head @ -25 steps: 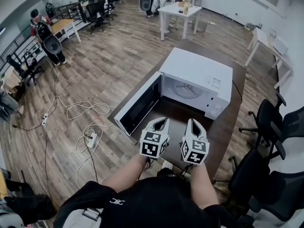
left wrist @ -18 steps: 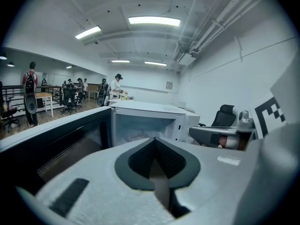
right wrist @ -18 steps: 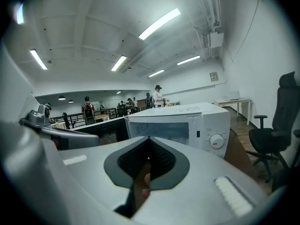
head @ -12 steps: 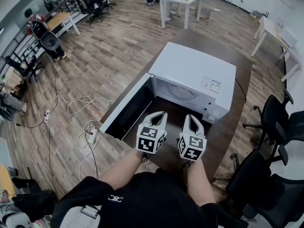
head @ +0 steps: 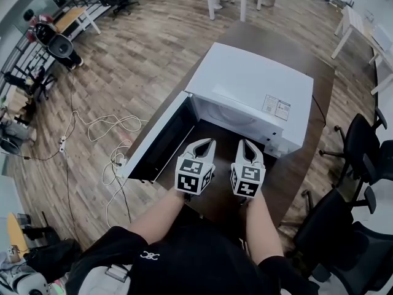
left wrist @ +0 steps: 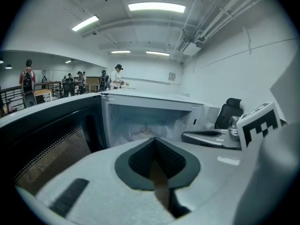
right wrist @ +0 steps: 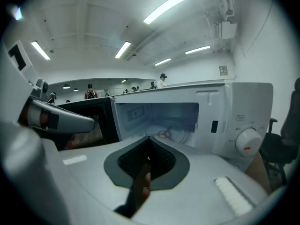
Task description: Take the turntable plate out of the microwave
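A white microwave (head: 252,94) stands on a dark table (head: 293,171), its door (head: 158,141) swung open to the left. The clear glass turntable plate (left wrist: 144,132) lies inside the cavity and also shows as the plate (right wrist: 177,135) in the right gripper view. My left gripper (head: 205,142) and right gripper (head: 244,144) are side by side just in front of the opening, pointing into it. Both are shut with nothing between their jaws. The left gripper's tips (left wrist: 154,139) and the right gripper's tips (right wrist: 149,138) are short of the cavity, apart from the plate.
The microwave's dial (right wrist: 247,142) and control panel are right of the cavity. Black office chairs (head: 362,165) crowd the table's right side. Cables and a power strip (head: 113,165) lie on the wood floor at left. Several people stand far off in the room.
Both grippers have moved forward and down toward the microwave opening, staying shut. The head camera has come closer, so the microwave fills more of the view.
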Demonstrator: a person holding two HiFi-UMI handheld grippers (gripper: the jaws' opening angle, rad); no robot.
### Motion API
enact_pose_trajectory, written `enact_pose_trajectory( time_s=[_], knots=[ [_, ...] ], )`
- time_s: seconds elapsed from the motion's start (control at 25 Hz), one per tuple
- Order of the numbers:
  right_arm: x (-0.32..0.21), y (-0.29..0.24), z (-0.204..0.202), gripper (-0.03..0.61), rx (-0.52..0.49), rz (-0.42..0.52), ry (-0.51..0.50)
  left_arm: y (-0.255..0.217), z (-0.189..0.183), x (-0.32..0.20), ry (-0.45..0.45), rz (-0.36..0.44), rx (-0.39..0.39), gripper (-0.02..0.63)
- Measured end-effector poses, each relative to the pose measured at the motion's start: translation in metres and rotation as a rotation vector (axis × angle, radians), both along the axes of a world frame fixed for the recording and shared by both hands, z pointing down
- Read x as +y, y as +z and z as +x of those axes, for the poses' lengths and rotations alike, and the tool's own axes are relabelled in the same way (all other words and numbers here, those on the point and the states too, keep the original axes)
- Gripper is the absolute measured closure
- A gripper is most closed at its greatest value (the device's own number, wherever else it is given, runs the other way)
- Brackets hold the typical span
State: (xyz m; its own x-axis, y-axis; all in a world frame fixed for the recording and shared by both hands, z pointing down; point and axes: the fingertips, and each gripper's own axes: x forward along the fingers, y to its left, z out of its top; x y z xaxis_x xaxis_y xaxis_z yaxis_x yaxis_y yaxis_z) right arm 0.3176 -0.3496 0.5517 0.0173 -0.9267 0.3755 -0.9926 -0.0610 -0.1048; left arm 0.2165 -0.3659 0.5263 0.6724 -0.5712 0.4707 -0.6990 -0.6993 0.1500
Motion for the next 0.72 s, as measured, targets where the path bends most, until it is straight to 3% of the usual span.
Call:
enact_pose_trajectory(
  time_s=[0.16,0.32,0.72],
  knots=[
    [-0.02,0.009,-0.001,0.569,0.092,-0.032,-0.034,0.006,0.002,-0.013,0.029,-0.003,0.007,0.606],
    [-0.04,0.024,-0.005,0.551,0.247,-0.095,-0.083,0.012,-0.004,-0.026,0.052,-0.035,0.027,0.606],
    [-0.095,0.075,-0.002,0.416,0.907,-0.336,-0.327,0.028,-0.023,-0.046,0.071,-0.093,0.08,0.606]
  ],
)
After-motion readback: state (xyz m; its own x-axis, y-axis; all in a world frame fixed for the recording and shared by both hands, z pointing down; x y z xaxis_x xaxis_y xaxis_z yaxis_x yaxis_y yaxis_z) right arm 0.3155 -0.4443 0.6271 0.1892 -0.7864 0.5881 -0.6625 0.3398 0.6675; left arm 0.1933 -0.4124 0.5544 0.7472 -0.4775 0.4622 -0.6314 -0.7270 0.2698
